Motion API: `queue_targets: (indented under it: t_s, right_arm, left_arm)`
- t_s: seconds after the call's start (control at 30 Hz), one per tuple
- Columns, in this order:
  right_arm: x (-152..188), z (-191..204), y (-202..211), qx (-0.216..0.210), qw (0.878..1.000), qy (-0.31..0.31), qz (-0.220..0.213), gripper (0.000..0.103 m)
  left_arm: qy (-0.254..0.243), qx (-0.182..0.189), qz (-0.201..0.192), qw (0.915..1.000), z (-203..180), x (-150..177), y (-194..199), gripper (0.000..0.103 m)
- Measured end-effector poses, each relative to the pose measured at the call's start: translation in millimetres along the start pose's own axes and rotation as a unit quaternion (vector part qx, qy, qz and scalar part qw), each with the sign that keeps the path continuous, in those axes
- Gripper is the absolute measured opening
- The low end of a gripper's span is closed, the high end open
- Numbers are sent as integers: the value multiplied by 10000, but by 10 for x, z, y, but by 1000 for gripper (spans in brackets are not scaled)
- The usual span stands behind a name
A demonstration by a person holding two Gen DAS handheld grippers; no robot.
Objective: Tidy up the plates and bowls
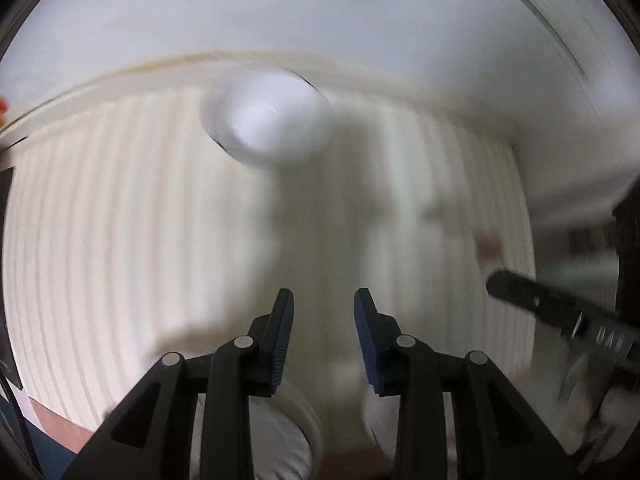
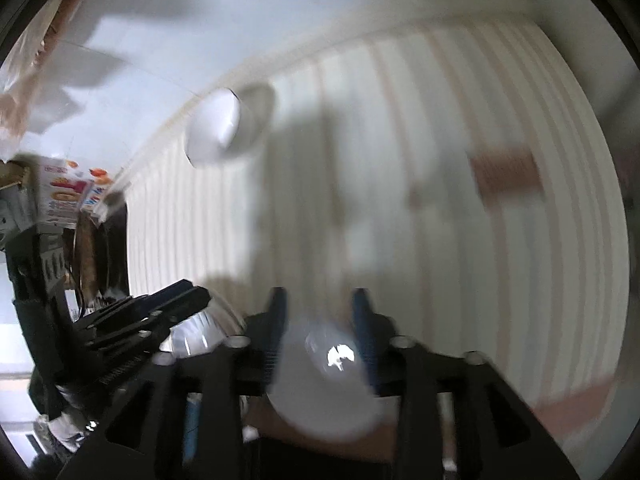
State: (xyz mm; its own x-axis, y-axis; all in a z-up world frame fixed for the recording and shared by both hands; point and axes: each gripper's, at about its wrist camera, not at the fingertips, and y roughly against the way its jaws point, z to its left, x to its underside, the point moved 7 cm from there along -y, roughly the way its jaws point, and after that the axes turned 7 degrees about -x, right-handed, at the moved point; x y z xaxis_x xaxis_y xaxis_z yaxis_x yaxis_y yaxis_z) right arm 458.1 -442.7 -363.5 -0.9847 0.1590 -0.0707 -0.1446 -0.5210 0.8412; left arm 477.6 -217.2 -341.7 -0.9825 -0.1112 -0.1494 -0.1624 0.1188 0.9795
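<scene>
Both wrist views are motion-blurred. Left gripper (image 1: 323, 300): blue-padded black fingers stand apart with a clear gap, nothing between the pads, only the cream ribbed mat (image 1: 120, 220) shows through. Right gripper (image 2: 318, 300): jaws part-open, pads apart; a white round bowl or plate (image 2: 324, 384) sits low between the finger bases. It seems to lie below the fingers rather than in them, but the blur makes that hard to confirm.

Mat covers most of both views, ribs running near to far, its far edge against a pale wall. A small white glossy bowl (image 1: 272, 120) sits on the mat at the far edge, centre-left in the left view; the same bowl (image 2: 224, 128) appears far-left in the right view, well apart from both grippers.

In the right view the left gripper (image 2: 160, 312) comes in from the left, just beside a clear glass bowl (image 2: 196, 334). Colourful printed carton (image 2: 68, 192) stands far left, off the mat. Near edge of the left view: a white ribbed round dish (image 1: 288, 436) below the left finger.
</scene>
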Motion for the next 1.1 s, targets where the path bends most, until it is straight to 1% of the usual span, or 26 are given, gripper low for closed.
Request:
queue_targets:
  t_s: [0.03, 0.07, 0.13, 0.23, 0.33, 0.4, 0.43, 0.47, 0.5, 0.53, 0.57, 0.6, 0.7, 0.83, 1.0, 1.1]
  right_arm:
    - [-224, 121, -99, -47, 9999, 142, -69, 45]
    - [-403, 209, -207, -79, 9996, 240, -89, 45]
    - [-778, 399, -495, -152, 9990, 409, -73, 45]
    - [-1179, 582, -897, -189, 9984, 539, 9, 45]
    - [-1492, 695, -1295, -179, 9981, 559, 175, 45]
    - [-1635, 731, -1520, -166, 9979, 550, 284, 44]
    - [-1657, 742, -1594, -140, 9977, 574, 332, 42]
    - [-1702, 739, -1680, -48, 9974, 616, 373, 35]
    - [-1719, 742, -1733, -16, 9971, 652, 399, 26]
    - [-1721, 726, -1777, 98, 9967, 686, 430, 24]
    - [-1728, 714, -1794, 163, 9965, 708, 419, 19]
    - [-1732, 708, -1794, 210, 9963, 741, 385, 14]
    - [-1692, 655, -1757, 355, 9953, 837, 342, 14]
    - [-1602, 658, -1637, 363, 9952, 865, 263, 12]
    - [-1349, 733, -1247, 319, 9945, 991, 77, 12]
    - [-1158, 811, -1018, 318, 9939, 1058, -44, 12]
  left_arm:
    - [167, -37, -37, 9998, 106, -124, -39, 29]
    - [395, -87, -68, 9992, 257, -317, -120, 29]
    - [719, -165, -50, 9973, 479, -579, -295, 29]
    - [1010, -84, 185, 9947, 665, -850, -613, 29]
    - [1037, 62, 351, 9940, 685, -1024, -884, 29]
    - [933, 25, 390, 9949, 666, -1078, -999, 29]
    - [863, 28, 412, 9954, 625, -1082, -1044, 29]
    - [797, 35, 401, 9960, 591, -1093, -1078, 28]
    - [716, -67, 312, 9969, 559, -1105, -1084, 28]
    - [650, -167, 253, 9974, 537, -1107, -1072, 28]
    - [569, -257, 195, 9979, 513, -1104, -1061, 28]
    - [543, -255, 152, 9981, 487, -1092, -1042, 27]
    - [495, -230, 78, 9985, 437, -1055, -958, 25]
    - [379, -205, -130, 9990, 388, -929, -702, 25]
    - [185, -166, -405, 9989, 289, -668, -265, 25]
    - [71, -151, -558, 9983, 317, -493, 34, 25]
